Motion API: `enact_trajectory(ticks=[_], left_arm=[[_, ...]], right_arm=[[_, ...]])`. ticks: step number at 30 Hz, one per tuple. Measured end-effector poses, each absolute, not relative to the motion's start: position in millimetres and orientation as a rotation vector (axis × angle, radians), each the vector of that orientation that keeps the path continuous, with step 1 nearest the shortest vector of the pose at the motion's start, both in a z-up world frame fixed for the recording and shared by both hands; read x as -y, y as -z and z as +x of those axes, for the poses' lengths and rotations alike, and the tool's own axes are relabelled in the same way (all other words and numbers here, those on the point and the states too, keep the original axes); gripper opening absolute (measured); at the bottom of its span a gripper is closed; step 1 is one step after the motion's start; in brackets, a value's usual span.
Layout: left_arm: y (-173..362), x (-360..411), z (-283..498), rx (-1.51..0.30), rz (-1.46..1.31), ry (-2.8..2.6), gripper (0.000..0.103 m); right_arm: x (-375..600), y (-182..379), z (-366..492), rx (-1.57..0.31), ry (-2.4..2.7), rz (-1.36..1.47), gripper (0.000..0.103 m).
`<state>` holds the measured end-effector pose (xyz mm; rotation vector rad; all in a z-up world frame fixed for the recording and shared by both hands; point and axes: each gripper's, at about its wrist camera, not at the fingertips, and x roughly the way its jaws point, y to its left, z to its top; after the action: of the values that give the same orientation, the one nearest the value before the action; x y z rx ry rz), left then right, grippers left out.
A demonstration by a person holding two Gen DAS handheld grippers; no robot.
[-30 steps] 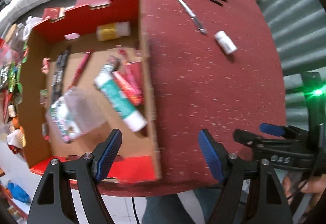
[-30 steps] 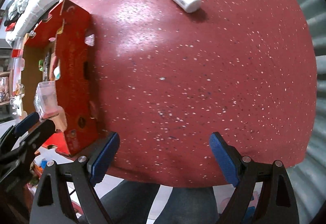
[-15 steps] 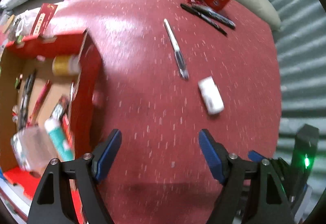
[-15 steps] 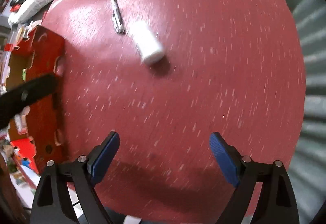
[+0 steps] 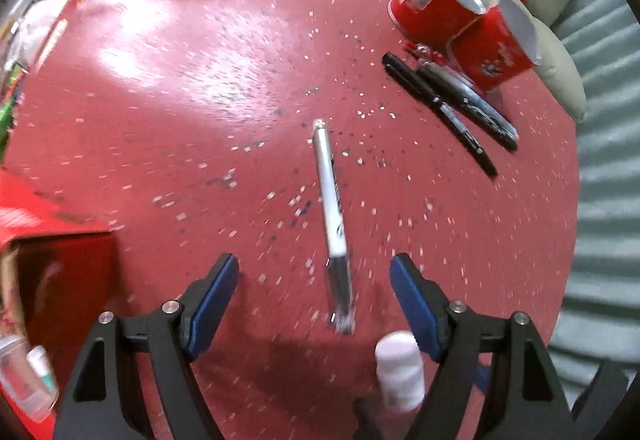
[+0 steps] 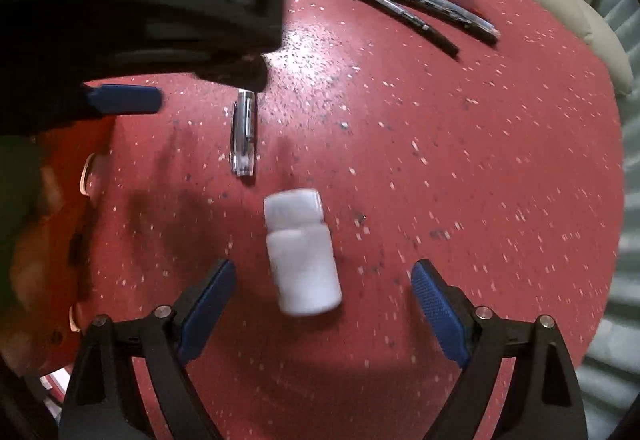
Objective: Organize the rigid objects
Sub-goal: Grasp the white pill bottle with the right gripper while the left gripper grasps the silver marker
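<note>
Both grippers hang over the red speckled desk (image 5: 208,88) with their jaws spread wide and nothing between them. The left gripper (image 5: 314,280) is lined up on a silver-and-white pen (image 5: 330,196); the pen's near end lies just ahead of the gap between the jaws, slightly right of centre. The right gripper (image 6: 324,294) frames a small white bottle (image 6: 300,252) lying on its side, with the base about level with the jaw tips.

The pen looks light, stiff and slick, so it would likely roll or skid if nudged. A grip across the barrel near its middle seems safest. Its long axis runs almost straight away from the left camera, leaning a little left at the far end, with the dark end nearest.

The bottle appears to be smooth rigid plastic, light and free to roll sideways (it is round, after all). Closing across the body below the cap should hold it. Its long axis also runs roughly away from the right camera, cap at the far end.

Two black pens (image 5: 448,108) and two red cans (image 5: 460,28) sit well beyond, and the red cardboard box (image 5: 52,268) is at the left edge.
</note>
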<state>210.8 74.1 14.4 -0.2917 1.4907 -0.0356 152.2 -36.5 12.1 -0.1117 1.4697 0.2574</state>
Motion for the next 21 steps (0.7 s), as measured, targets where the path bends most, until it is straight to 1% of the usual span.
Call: enact_trajectory(ticks=[2,3,4,7,9,11,12,13,17,18,19,20,21], left_arm=[[-6,-71,217,-1.491,-0.291,0.030,0.081],[-5,-68,219,-1.474,-0.287,0.038,0.084],[-5,-64,221,-1.459,-0.280,0.052,0.085],[-2,-56,228,-1.439,-0.244,0.052,0.086],[1,-51,231,-1.438,-0.230,0.048,0.088],[3,-50,233,-1.434,-0.229,0.043,0.089],[4,-48,234,-1.430,-0.234,0.035,0.089],[5,-47,234,-1.426,-0.236,0.028,0.089],[6,-27,225,-1.420,-0.151,0.003,0.089],[7,-19,223,-1.423,-0.111,-0.004,0.085],[8,-9,222,-1.423,-0.059,-0.015,0.078],[6,-2,220,-1.414,-0.039,-0.007,0.073],[5,3,219,-1.412,-0.035,0.003,0.059]], right_arm=[[35,-9,157,-1.453,-0.273,-0.128,0.084],[34,-7,159,-1.452,-0.282,-0.139,0.082],[33,-4,161,-1.453,-0.291,-0.139,0.075],[21,2,165,-1.434,-0.300,-0.177,0.073],[14,2,165,-1.416,-0.316,-0.232,0.068],[13,1,165,-1.408,-0.330,-0.247,0.058],[14,0,165,-1.405,-0.327,-0.250,0.044],[15,-2,165,-1.404,-0.327,-0.250,0.034],[29,-3,162,-1.457,-0.304,-0.189,0.034],[38,-5,160,-1.469,-0.293,-0.149,0.034],[46,-7,157,-1.475,-0.280,-0.116,0.034],[52,-9,155,-1.478,-0.269,-0.092,0.034],[62,-13,151,-1.482,-0.253,-0.063,0.034]])
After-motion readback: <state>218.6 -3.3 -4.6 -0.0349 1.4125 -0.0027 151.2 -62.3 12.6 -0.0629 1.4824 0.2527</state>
